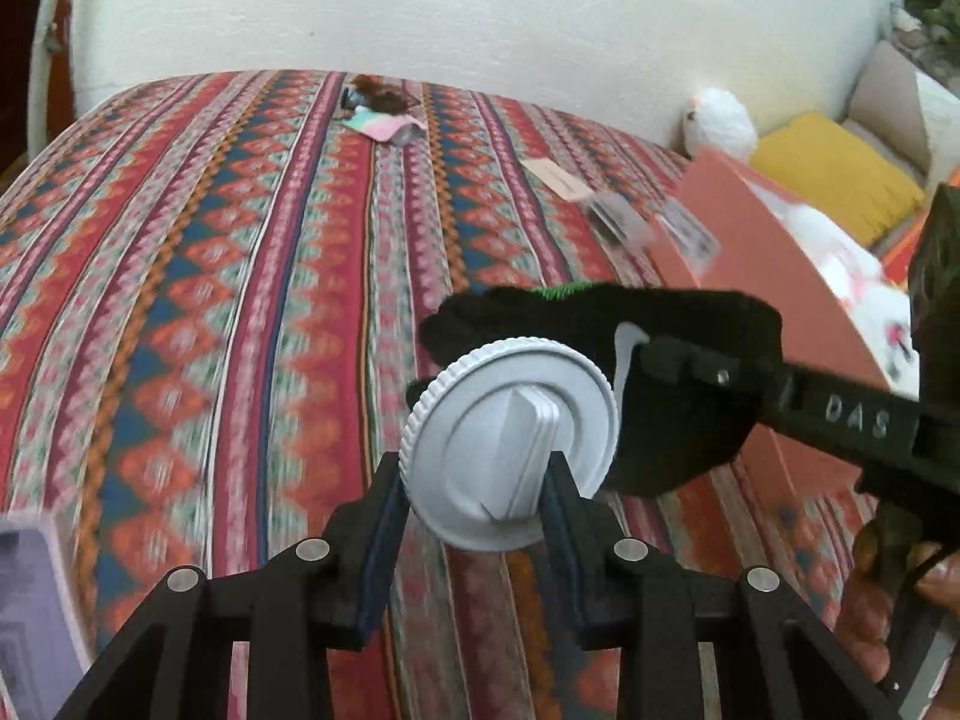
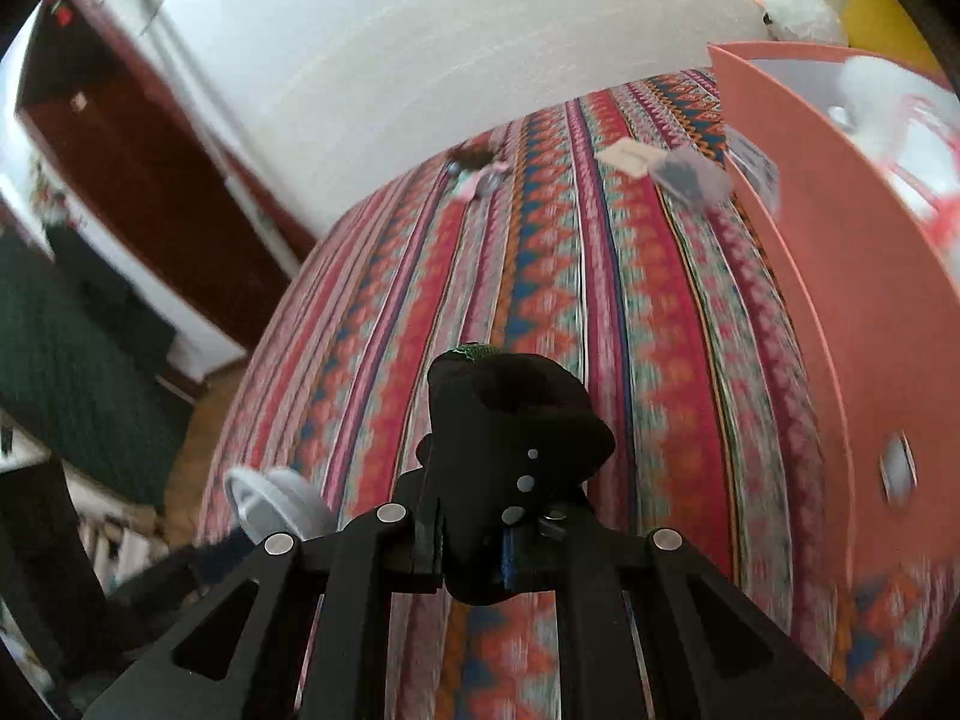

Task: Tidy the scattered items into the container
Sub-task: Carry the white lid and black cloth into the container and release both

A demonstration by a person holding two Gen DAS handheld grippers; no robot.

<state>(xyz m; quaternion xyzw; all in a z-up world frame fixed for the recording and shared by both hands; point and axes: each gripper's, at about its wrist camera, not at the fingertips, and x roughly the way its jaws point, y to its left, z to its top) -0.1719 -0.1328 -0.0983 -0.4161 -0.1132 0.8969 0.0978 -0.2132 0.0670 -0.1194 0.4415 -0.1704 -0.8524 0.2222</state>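
The left gripper [image 1: 477, 474] is sitting nearest in the left wrist view, its jaws clamped on a grey lid [image 1: 510, 444]; the jaws are pinching the raised knob at the lid's centre, and the ribbed rim is standing tilted above the bed [image 1: 210, 300]. Just behind and right of the lid, the right gripper [image 1: 636, 360] is reaching in from the right edge, its jaws closed on a black cloth [image 1: 600, 318] with a green edge; the cloth is draping around the fingers and touching or nearly touching the lid's rim; I cannot tell which. A hand [image 1: 888, 588] is gripping the right tool at the lower right.

In the right wrist view, the right gripper [image 2: 474, 540] is showing its jaws pressed together on the black cloth [image 2: 516, 420], which is bunching up over the fingertips; the lid [image 2: 276, 510] is showing low on the left, beside the gripper frame.

Farther off, the pink container [image 2: 840, 312] is standing on the bed to the right, its wall rising beside the striped cover; white items [image 2: 888, 114] are lying inside it. Against its far corner, small packets [image 2: 690, 174] and a card [image 2: 630, 156] are lying scattered on the bed; they are blurred. Farther still, near the wall [image 1: 480, 12], a pink-and-green piece [image 1: 384, 123] and a dark brown clump [image 1: 378, 93] are lying together. A white bag [image 1: 720, 123] and a yellow cushion [image 1: 834, 174] are resting beyond the container.
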